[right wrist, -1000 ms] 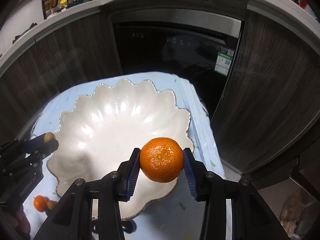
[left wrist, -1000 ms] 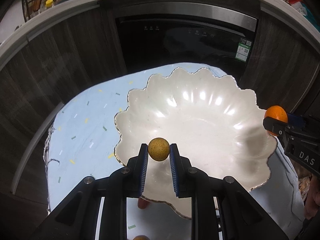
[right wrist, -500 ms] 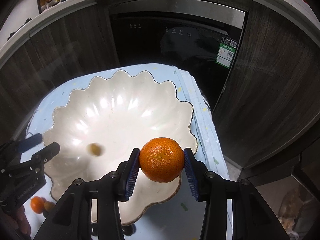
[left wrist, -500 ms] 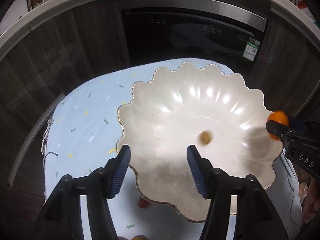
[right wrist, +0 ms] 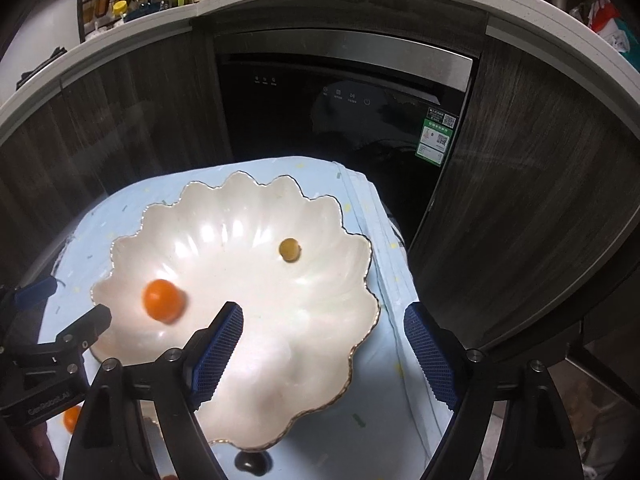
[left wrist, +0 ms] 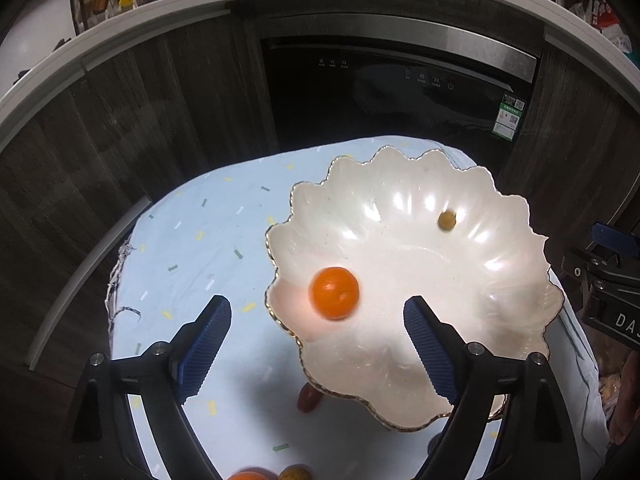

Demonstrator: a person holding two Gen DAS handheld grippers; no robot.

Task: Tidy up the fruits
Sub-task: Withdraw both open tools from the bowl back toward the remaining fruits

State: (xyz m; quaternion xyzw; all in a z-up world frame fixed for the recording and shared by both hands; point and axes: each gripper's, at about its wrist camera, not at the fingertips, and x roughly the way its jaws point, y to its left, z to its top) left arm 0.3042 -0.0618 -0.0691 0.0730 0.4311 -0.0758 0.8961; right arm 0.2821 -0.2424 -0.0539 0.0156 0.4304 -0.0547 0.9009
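Both grippers are sitting wide open with nothing in them, the left gripper (left wrist: 316,334) and the right gripper (right wrist: 322,344) hanging over the scalloped white bowl (left wrist: 472,184). The orange (left wrist: 334,293) is lying inside the bowl, looking blurred, and the small yellow-brown fruit (left wrist: 447,220) is resting further back in it. The bowl is sitting on the light blue worktop (left wrist: 192,240).

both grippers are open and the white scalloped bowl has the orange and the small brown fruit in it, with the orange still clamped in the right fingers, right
Not quite: the right gripper is open and holds nothing. The orange lies loose in the white scalloped bowl with the small brown fruit, as the right wrist view shows.
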